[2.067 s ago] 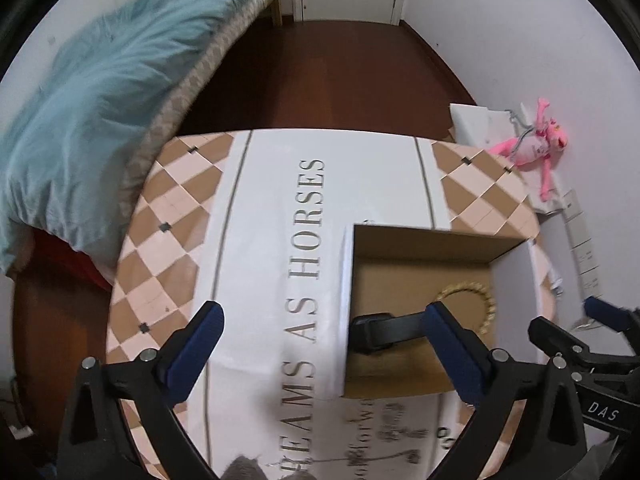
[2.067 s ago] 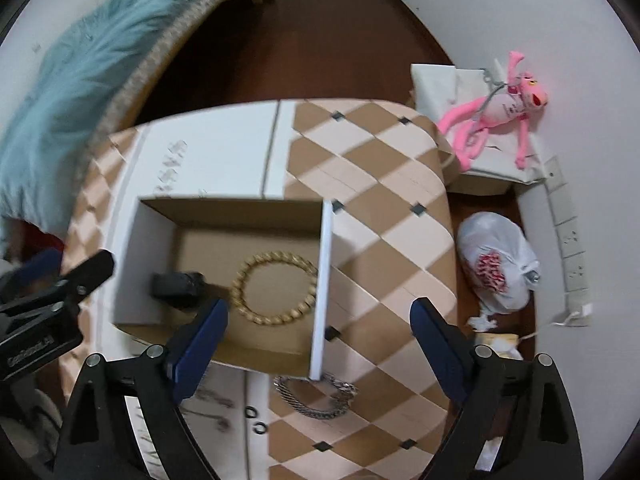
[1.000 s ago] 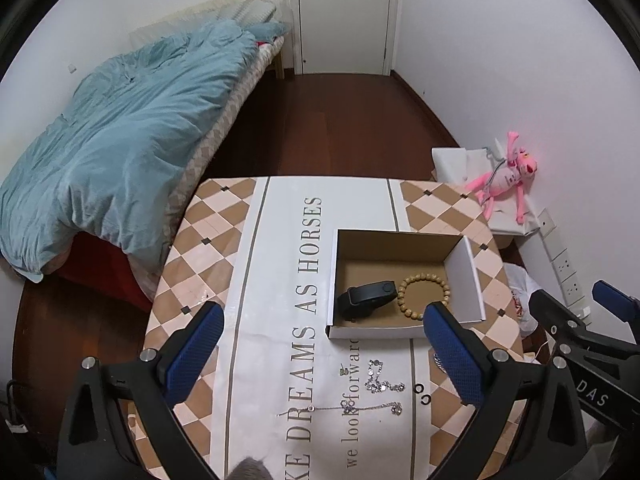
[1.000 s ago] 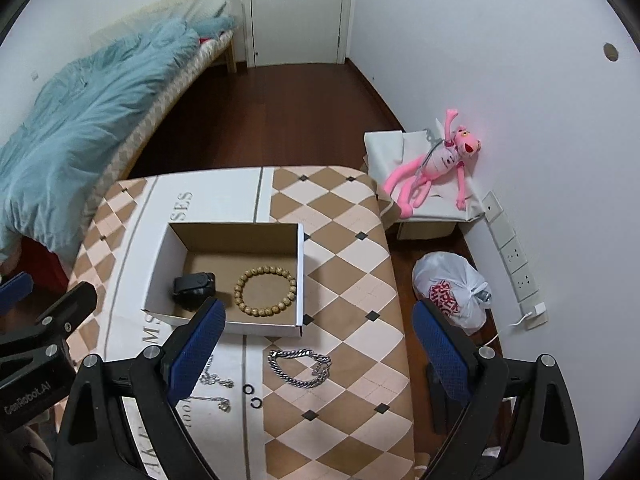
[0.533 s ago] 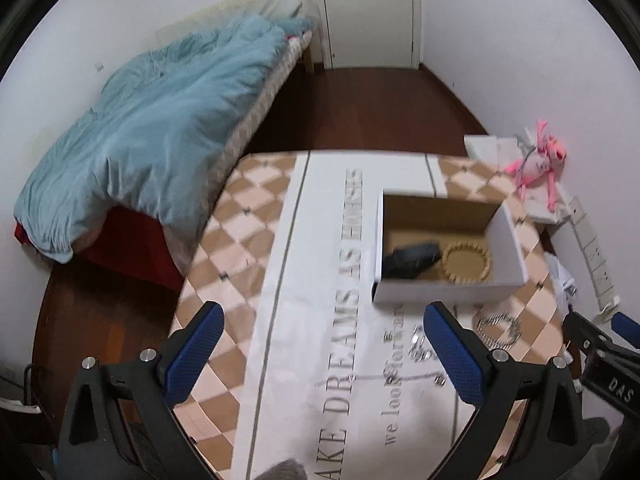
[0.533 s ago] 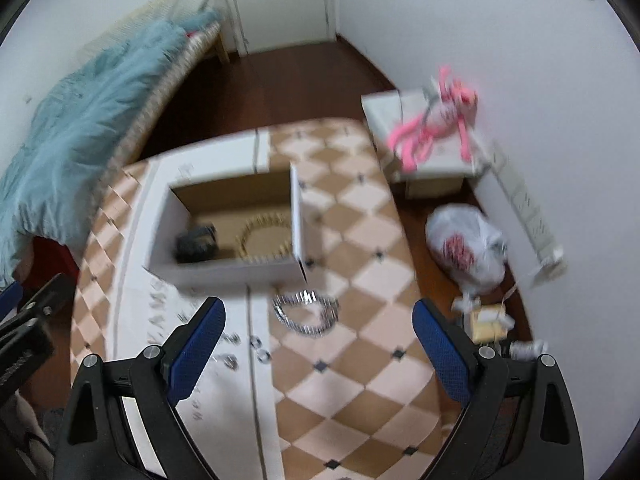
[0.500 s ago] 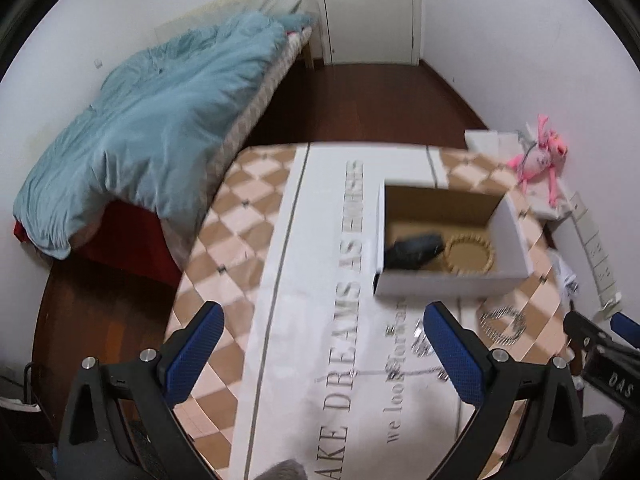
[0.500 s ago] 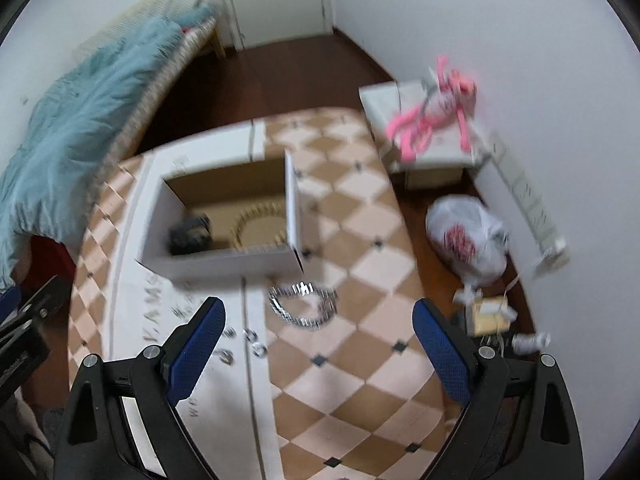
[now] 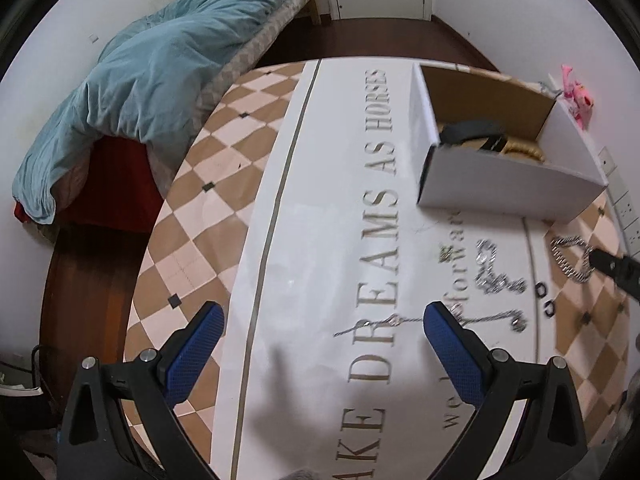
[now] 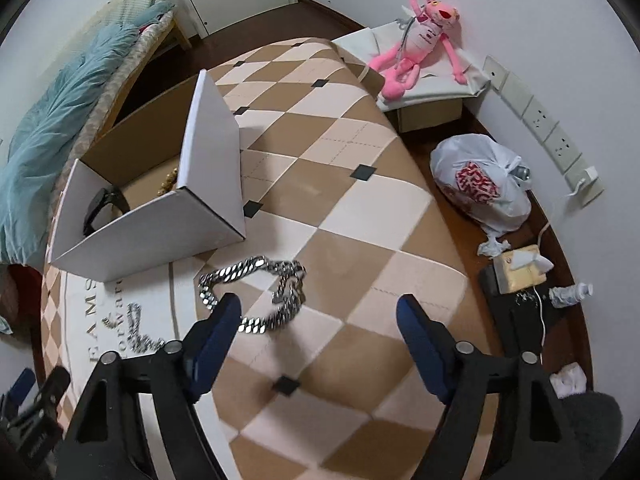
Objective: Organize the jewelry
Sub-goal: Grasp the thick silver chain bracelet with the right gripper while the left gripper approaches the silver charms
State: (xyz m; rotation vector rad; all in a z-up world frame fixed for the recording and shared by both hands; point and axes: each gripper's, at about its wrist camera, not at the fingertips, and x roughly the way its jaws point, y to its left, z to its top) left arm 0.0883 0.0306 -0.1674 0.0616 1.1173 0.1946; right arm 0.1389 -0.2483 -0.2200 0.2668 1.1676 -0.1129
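A white cardboard box [image 9: 508, 188] [image 10: 160, 220] stands on the table and holds a black band [image 9: 472, 130] [image 10: 102, 204] and a wooden bead bracelet [image 9: 520, 148] [image 10: 168, 182]. A heavy silver chain bracelet [image 10: 256, 292] [image 9: 570, 258] lies just ahead of my right gripper [image 10: 320, 328], which is open and empty low over the table. A thin silver necklace [image 9: 432, 320] lies by the right finger of my open, empty left gripper [image 9: 320, 340]. A sparkly silver piece [image 9: 494, 274] [image 10: 138, 330] and two small black rings [image 9: 545, 300] lie between them.
The table has a checkered cloth with a white lettered runner [image 9: 340, 220]. A bed with a blue duvet [image 9: 160, 64] is to the left. On the floor right of the table are a pink plush toy [image 10: 416, 36], a white plastic bag [image 10: 480, 188] and small clutter [image 10: 520, 268].
Both grippers have dropped from high above the table to close over it. The left now sits near the thin necklace, the right near the silver chain bracelet. Both stay open.
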